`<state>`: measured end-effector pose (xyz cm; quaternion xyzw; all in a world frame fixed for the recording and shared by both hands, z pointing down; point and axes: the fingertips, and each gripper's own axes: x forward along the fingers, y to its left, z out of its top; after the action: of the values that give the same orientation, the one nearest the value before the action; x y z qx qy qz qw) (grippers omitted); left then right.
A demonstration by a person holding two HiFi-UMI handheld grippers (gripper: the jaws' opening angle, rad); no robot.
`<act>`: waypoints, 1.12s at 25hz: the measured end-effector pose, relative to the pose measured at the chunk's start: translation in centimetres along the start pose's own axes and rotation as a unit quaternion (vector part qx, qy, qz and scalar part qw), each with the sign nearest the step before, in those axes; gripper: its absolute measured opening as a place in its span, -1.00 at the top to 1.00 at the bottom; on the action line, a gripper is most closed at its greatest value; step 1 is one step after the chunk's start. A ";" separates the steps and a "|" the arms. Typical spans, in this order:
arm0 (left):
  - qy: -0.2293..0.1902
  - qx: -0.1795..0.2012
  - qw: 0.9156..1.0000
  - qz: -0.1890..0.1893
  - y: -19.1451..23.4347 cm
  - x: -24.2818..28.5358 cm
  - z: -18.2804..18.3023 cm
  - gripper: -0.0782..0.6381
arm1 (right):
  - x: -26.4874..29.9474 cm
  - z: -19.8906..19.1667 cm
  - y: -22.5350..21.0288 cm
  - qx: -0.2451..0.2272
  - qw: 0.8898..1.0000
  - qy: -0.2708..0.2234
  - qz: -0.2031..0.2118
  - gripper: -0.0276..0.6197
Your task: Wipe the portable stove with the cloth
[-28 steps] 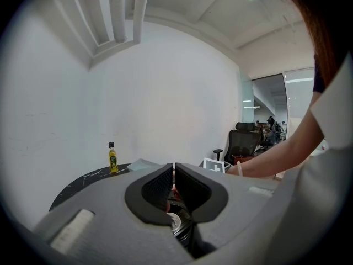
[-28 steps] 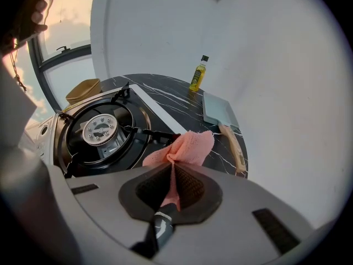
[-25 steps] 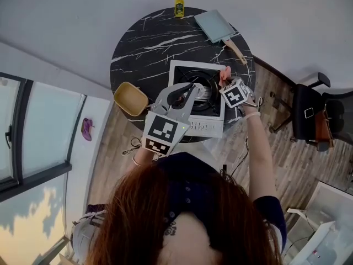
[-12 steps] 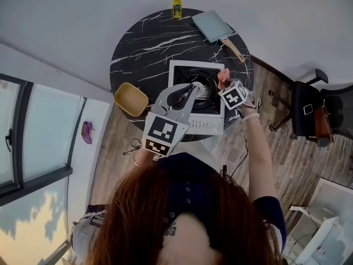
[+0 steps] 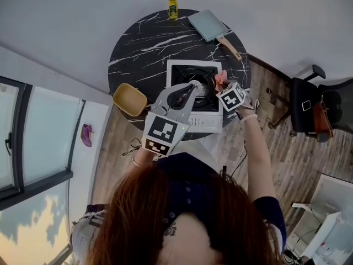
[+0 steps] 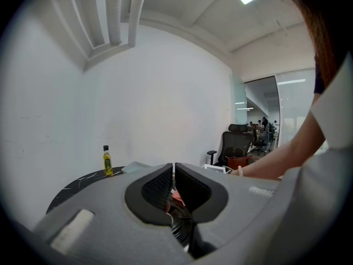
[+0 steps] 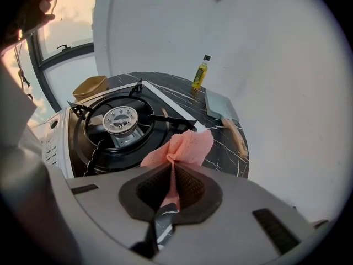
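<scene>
The white portable stove [image 5: 194, 69] with a black burner [image 7: 120, 120] sits on the round black marble table [image 5: 149, 40]. My right gripper [image 5: 223, 84] is shut on a pink cloth [image 7: 181, 148], which bunches out in front of its jaws above the stove's right edge [image 5: 221, 79]. My left gripper [image 5: 190, 88] hangs over the stove's front left part, its jaws shut with nothing between them [image 6: 173, 176].
A yellow oil bottle [image 5: 172, 5] stands at the table's far edge. A grey-blue pan with a wooden handle [image 5: 210, 26] lies at the far right. A tan bowl [image 5: 130, 99] sits at the table's left edge. A black office chair [image 5: 311, 109] stands to the right.
Nothing has changed between the grippers, the cloth and the stove; only the head view has shifted a little, so everything sits slightly higher and more to the left.
</scene>
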<state>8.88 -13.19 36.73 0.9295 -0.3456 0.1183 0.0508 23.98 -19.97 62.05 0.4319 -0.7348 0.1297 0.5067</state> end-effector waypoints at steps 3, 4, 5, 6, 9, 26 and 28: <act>0.000 0.001 1.000 -0.002 -0.3 -0.1 0.0 0.72 | -0.1 -0.1 0.1 0.000 1.000 0.000 -0.001 0.85; 0.001 0.002 1.000 -0.002 -0.3 -0.1 0.0 0.72 | -0.1 -0.3 0.1 0.000 1.000 0.001 -0.001 0.85; 0.001 0.002 1.000 -0.002 -0.4 -0.1 0.0 0.72 | -0.1 -0.5 0.2 0.000 1.000 0.002 -0.002 0.85; 0.000 0.003 1.000 -0.003 -0.5 -0.1 0.0 0.72 | -0.1 -0.5 0.2 0.001 1.000 0.001 -0.003 0.85; -0.001 0.004 1.000 -0.003 -0.8 -0.2 0.1 0.72 | -0.4 -0.5 0.5 0.003 1.000 -0.003 -0.001 0.85; -0.007 0.007 1.000 -0.010 -1.9 -1.3 0.0 0.72 | -1.3 -2.0 2.1 0.010 1.000 0.004 -0.003 0.85; -0.008 0.007 1.000 -0.011 -2.0 -1.5 -0.1 0.72 | -1.4 -2.2 2.2 0.010 1.000 0.004 -0.006 0.85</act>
<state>9.04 -10.72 36.39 0.9345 -0.3347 0.1129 0.0429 23.81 -16.60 62.42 0.4409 -0.7290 0.1356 0.5057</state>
